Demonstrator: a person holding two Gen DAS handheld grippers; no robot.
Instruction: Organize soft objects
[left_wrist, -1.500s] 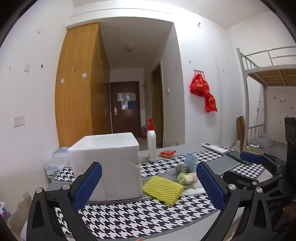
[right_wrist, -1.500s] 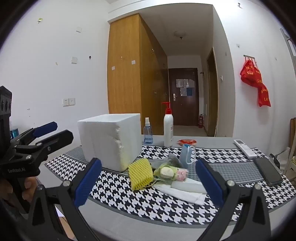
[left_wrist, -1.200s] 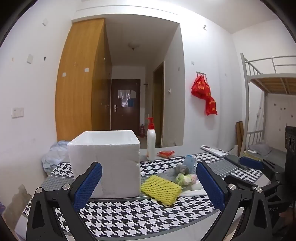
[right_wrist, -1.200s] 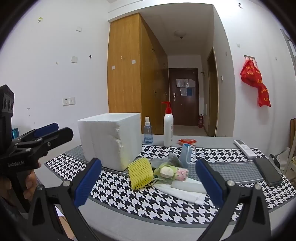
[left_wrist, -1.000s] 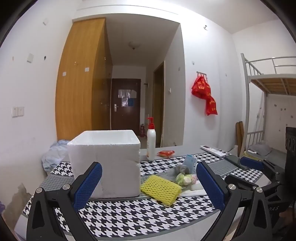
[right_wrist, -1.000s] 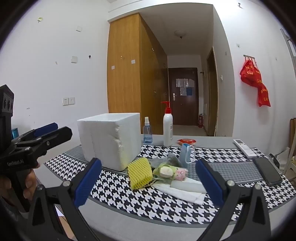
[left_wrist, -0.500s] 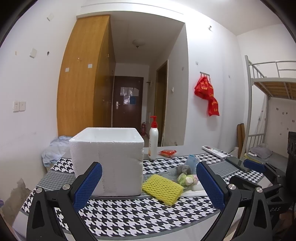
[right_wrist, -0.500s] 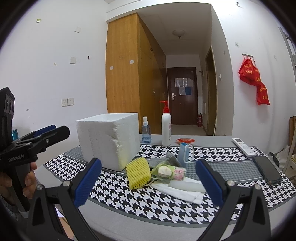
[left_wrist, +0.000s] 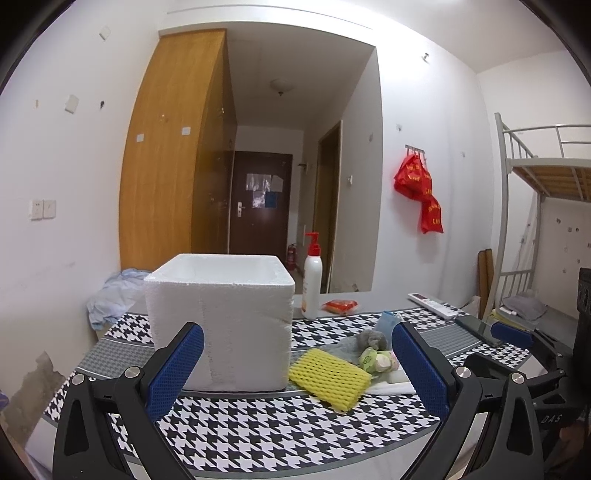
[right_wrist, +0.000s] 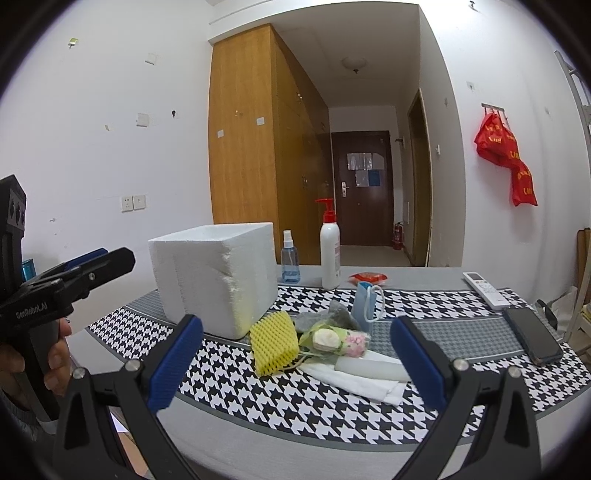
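Mostly hidden: white foam box's (left_wrist: 221, 325) inside
Blocking: yellow foam net sleeve (right_wrist: 273, 341) before grey lump (right_wrist: 340, 314)
My claws: left claw (left_wrist: 295, 369), right claw (right_wrist: 295, 363) both spread, empty

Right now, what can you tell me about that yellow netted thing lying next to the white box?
The yellow foam net is a soft sleeve of open mesh, the kind that cushions fruit, lying flattened on the checked tablecloth. It sits just right of the white foam box, close to its lower corner or touching it; I cannot tell which. Its far side borders a small pile of soft things. Neither gripper touches it; both are open and held back from the table.
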